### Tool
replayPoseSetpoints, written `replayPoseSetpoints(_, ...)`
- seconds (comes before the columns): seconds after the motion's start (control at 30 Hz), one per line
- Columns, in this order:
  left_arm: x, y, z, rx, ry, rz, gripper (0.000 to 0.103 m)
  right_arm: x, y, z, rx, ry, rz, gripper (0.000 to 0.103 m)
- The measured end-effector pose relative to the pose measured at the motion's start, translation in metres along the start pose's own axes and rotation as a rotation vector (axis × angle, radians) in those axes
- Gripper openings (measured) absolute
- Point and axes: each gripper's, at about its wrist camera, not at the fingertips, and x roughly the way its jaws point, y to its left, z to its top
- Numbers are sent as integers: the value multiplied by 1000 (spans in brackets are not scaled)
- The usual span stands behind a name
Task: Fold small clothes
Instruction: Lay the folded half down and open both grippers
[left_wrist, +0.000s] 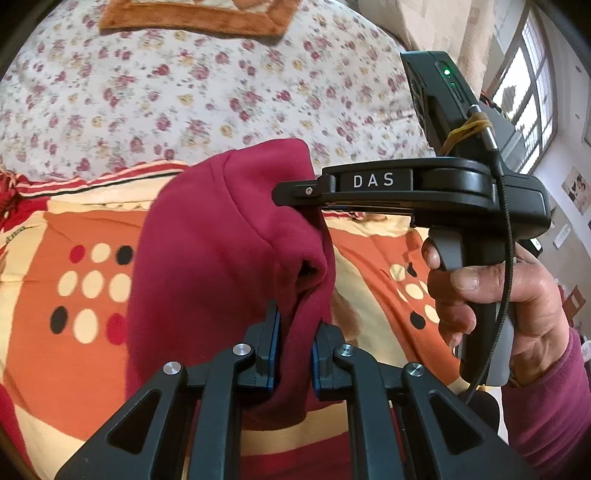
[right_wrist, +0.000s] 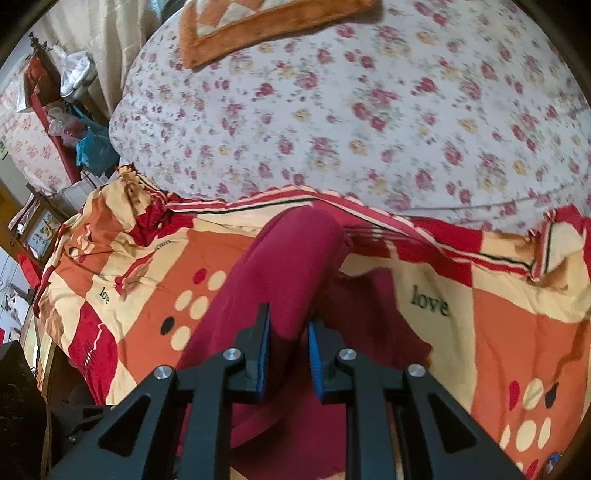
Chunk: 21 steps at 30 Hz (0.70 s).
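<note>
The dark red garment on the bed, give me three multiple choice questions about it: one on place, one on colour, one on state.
1. The dark red garment hangs over:
A. the orange patterned blanket
B. a bare floor
C. a wooden chair

2. The sheet beyond the blanket is:
A. plain blue
B. white with red flowers
C. green striped

3. The left gripper is:
A. wide open and empty
B. shut on the garment
C. shut on a cable

Answers: 1 A, blanket lies beneath it; 2 B, floral print shows; 3 B, its blue pads pinch the cloth.
</note>
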Motion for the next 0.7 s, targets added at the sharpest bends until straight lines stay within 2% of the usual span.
replayPoseSetpoints(0.37, 42, -27, -15, 21, 79, 17, 0, 12, -55, -27, 103, 26, -21, 18)
replayPoseSetpoints(0.5, 55, -29, -26, 47, 162, 11, 0, 35, -70, -40, 143, 89, -29, 19)
replayPoseSetpoints(0.57, 49, -28, -33, 75, 183, -13, 0, 39, -73, -47, 147, 101, -36, 23)
replayPoseSetpoints(0.6, 44, -27, -34, 88, 189, -22, 0, 36, -76, -49, 158, 92, -37, 32)
replayPoseSetpoints(0.63, 38, -25, -35, 98, 192, -35, 2, 30, -79, -51, 178, 83, -41, 35)
replayPoseSetpoints(0.7, 18, -17, -35, 99, 188, -68, 5, 13, -80, -54, 185, 54, -56, 35)
